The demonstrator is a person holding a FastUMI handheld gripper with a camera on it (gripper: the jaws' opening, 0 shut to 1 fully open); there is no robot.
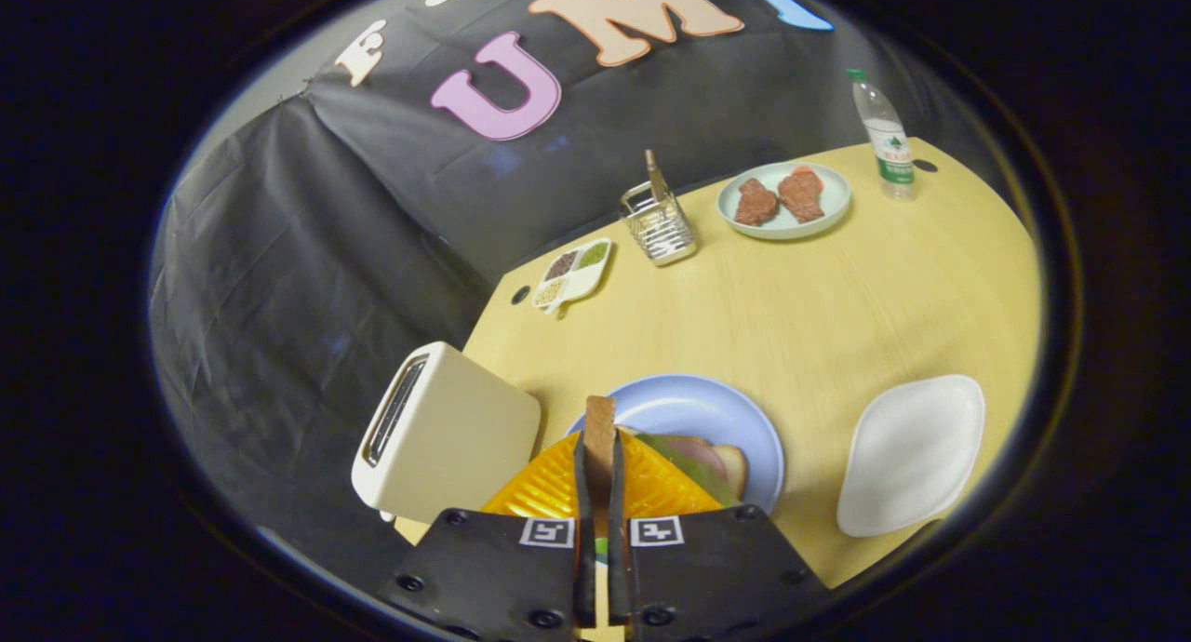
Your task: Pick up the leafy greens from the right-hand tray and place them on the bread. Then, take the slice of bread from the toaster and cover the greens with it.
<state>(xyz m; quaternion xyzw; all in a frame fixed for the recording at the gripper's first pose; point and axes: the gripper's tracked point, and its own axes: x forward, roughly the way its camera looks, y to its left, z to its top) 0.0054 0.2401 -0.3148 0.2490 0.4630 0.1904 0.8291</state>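
My gripper (598,456) is shut on a slice of bread (599,428), held on edge between both fingers with its brown crust sticking up past the tips. It hangs above the blue plate (707,409), where a bottom slice of bread (735,465) lies with a pink slice (700,453) and leafy greens (689,470) on it, partly hidden by my fingers. The cream toaster (447,433) stands just left of the plate, its slot looking dark. The white right-hand tray (912,451) sits to the right of the plate.
At the far side of the yellow table (819,307) stand a wire holder (659,223), a small divided dish of seasonings (571,272), a pale plate with two pieces of meat (783,200) and a water bottle (884,135). The table's left edge runs just behind the toaster.
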